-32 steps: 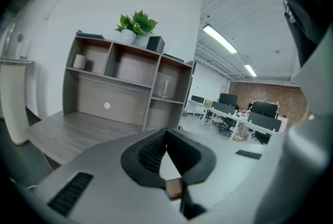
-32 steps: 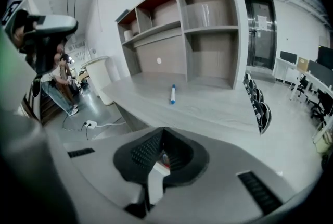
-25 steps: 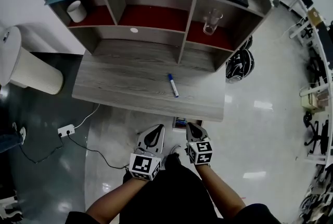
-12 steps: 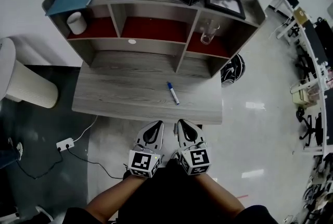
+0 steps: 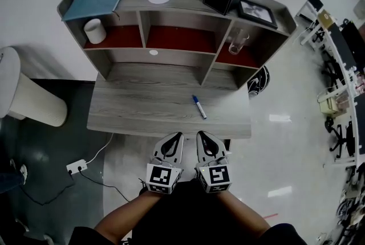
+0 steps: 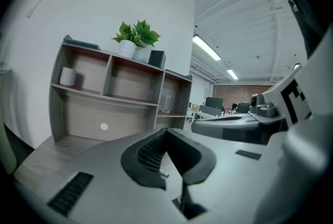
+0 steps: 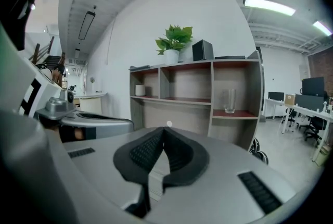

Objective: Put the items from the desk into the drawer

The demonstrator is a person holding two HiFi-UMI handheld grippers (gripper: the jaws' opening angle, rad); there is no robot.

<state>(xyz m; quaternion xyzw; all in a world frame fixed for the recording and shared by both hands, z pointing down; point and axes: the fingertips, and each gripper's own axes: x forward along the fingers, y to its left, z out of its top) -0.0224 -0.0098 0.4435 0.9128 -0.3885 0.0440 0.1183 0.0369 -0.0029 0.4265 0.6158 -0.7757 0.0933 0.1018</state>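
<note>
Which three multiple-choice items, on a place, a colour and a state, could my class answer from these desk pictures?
1. Where does the clear drinking glass stand?
A) the right compartment of the grey wooden hutch
B) its left compartment
C) its middle compartment

2. What colour is the flat book atop the hutch?
A) red
B) blue
C) yellow

3. How do the jaws of the left gripper and the right gripper stand?
A) wide apart
B) shut on a spoon
C) together, empty

Answers: A, it stands on the right red shelf; B, its cover is blue; C, each gripper view shows the jaws meeting, nothing between.
</note>
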